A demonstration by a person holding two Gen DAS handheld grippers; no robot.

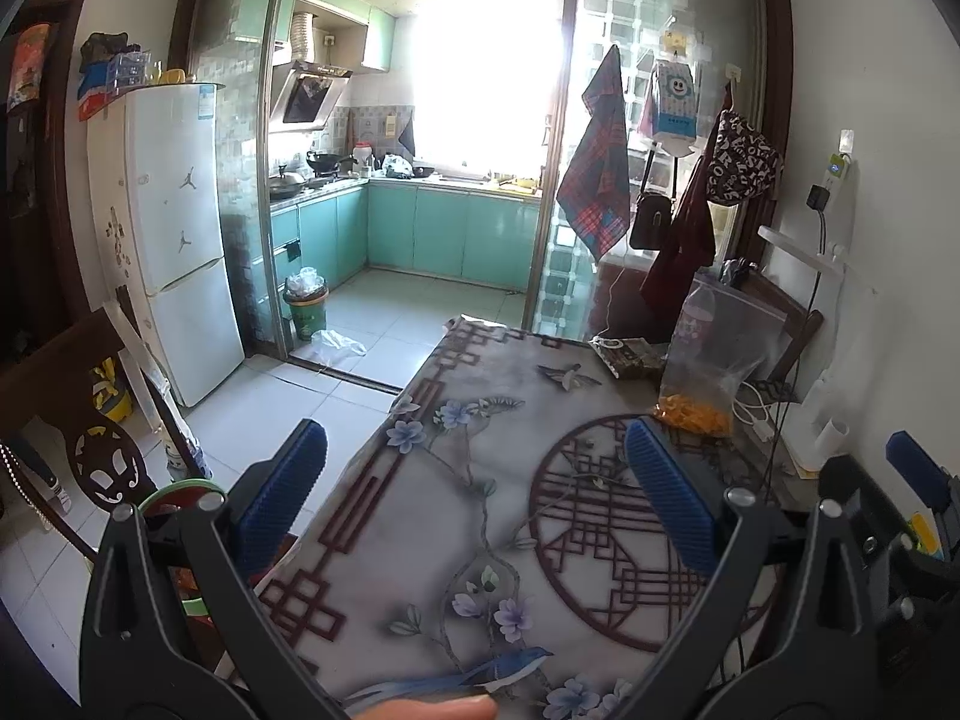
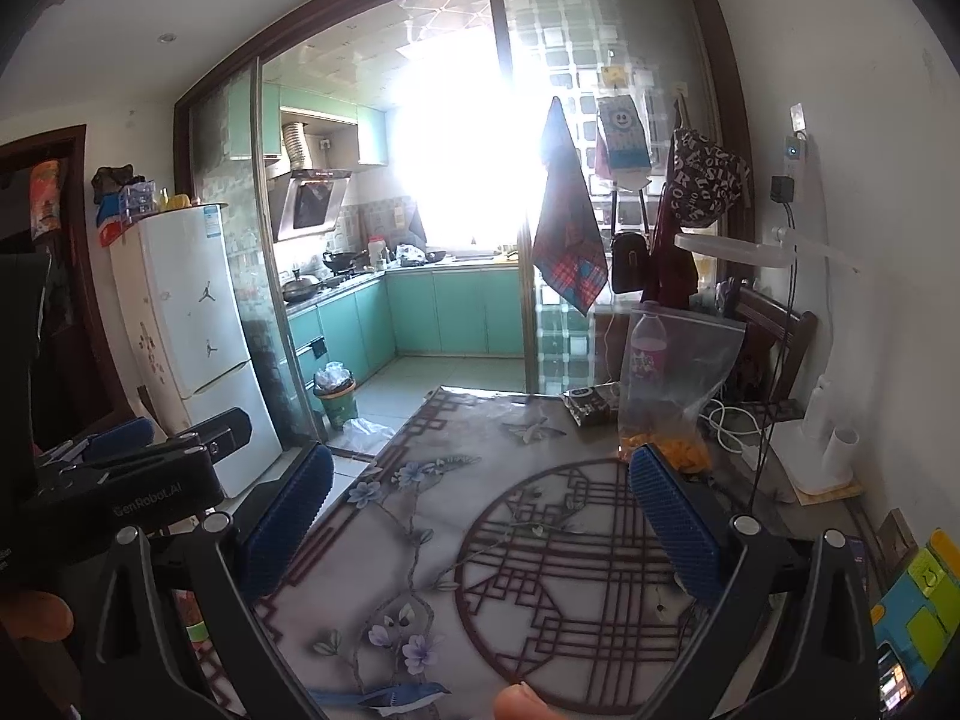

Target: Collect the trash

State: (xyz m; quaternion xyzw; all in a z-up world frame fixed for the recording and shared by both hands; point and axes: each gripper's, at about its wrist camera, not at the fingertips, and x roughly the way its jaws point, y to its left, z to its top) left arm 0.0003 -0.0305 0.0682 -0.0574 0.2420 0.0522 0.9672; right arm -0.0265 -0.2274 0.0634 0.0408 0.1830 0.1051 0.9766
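Hovering wide apart and empty over the table (image 1: pixel 480 540), each hand-held gripper (image 1: pixel 477 492) (image 2: pixel 480 516); phone (image 2: pixel 894 681) only in right view.

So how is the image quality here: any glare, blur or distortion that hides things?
Left wrist view: the kitchen window is blown out white, and fisheye bends the door frame; the table stays readable. Right wrist view: the same window glares hazily over the hanging plaid cloth; the zip bag is sharp enough, the corners dark.
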